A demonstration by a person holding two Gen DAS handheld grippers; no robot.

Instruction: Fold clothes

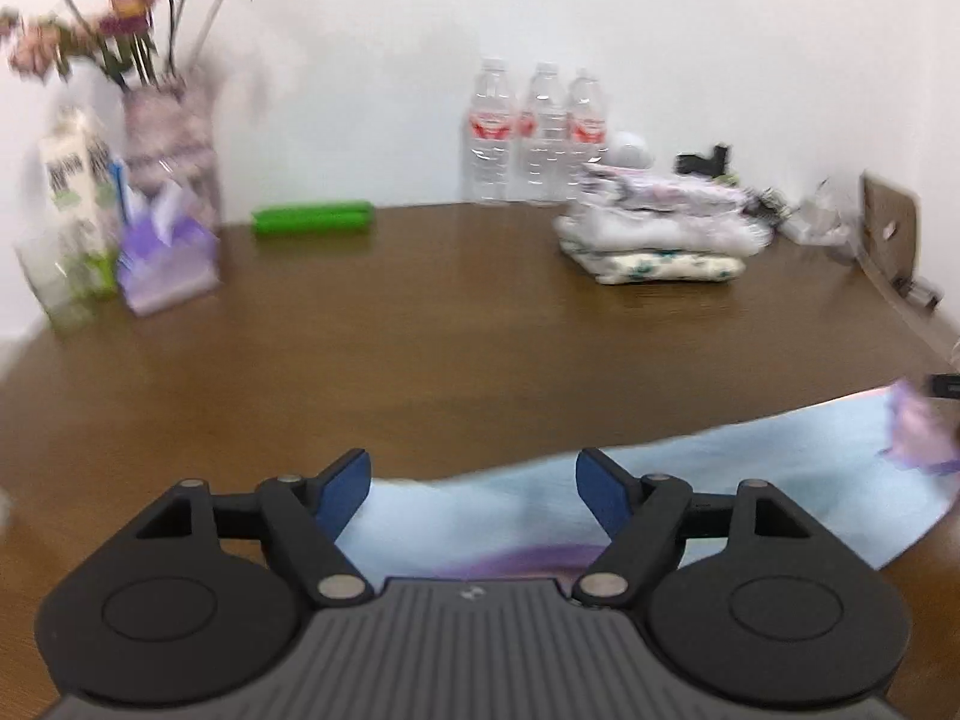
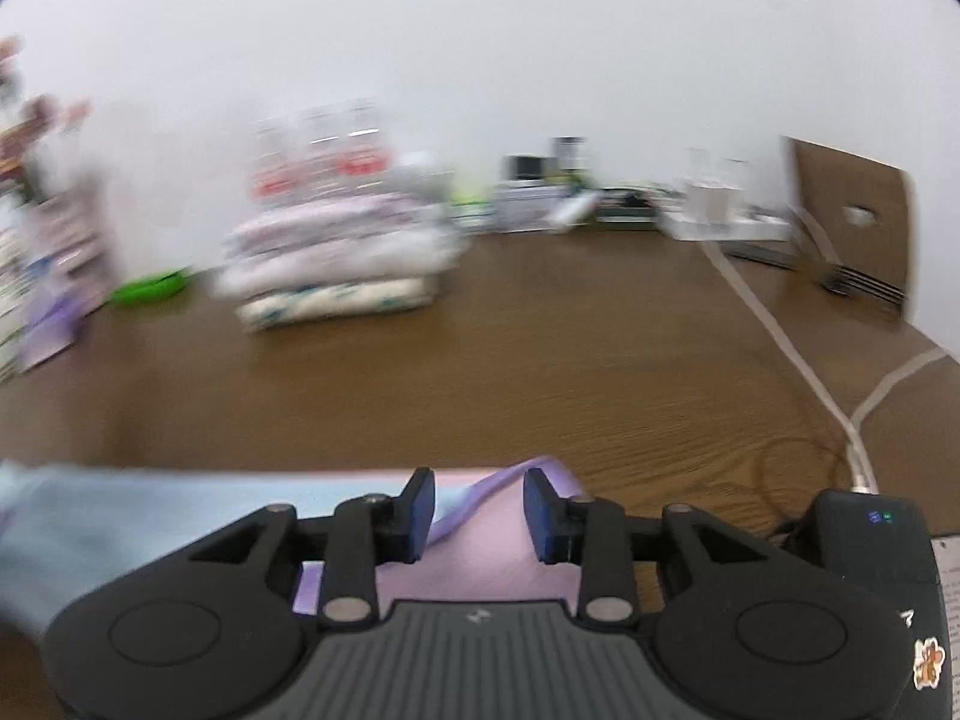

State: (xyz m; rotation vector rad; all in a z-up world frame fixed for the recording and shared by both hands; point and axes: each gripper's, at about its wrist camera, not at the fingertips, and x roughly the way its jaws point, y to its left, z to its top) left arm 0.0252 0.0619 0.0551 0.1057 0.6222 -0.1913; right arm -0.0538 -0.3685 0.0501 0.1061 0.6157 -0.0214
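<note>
A brown wooden surface (image 1: 480, 324) is seen from two gripper-mounted cameras, both pictures blurred. Along its near edge a light blue and lilac garment (image 1: 750, 480) is spread flat, with a purple patch at its right end. The left gripper (image 1: 473, 489) is held above the garment's left part; its jaws are parted wide, and nothing is pinched between the blue pads (image 1: 342, 489), the cloth lying below them. In the right wrist view the right gripper (image 2: 479, 516) is held over the garment's lilac end (image 2: 480, 564); its jaws are partly open, and a raised lilac fold (image 2: 510, 477) is seen between them, but no pad is pressed on it, so the cloth is judged to be free. At the back of the surface a stack of folded clothes (image 1: 660, 234) is placed, with three water bottles (image 1: 540, 132) behind it, a vase of pink flowers (image 1: 168, 132) and a green object (image 1: 312, 219) to the left. A white cable (image 2: 780, 336) is laid across the right side. Several risks are judged from here: the raised fold could be dragged by a pad if the right gripper is pulled away low, so that the flat layer is rumpled; the garment's near edge could slip off the surface if it is tugged; and an uneven fold could be produced if the two ends are regripped at unequal points.
</note>
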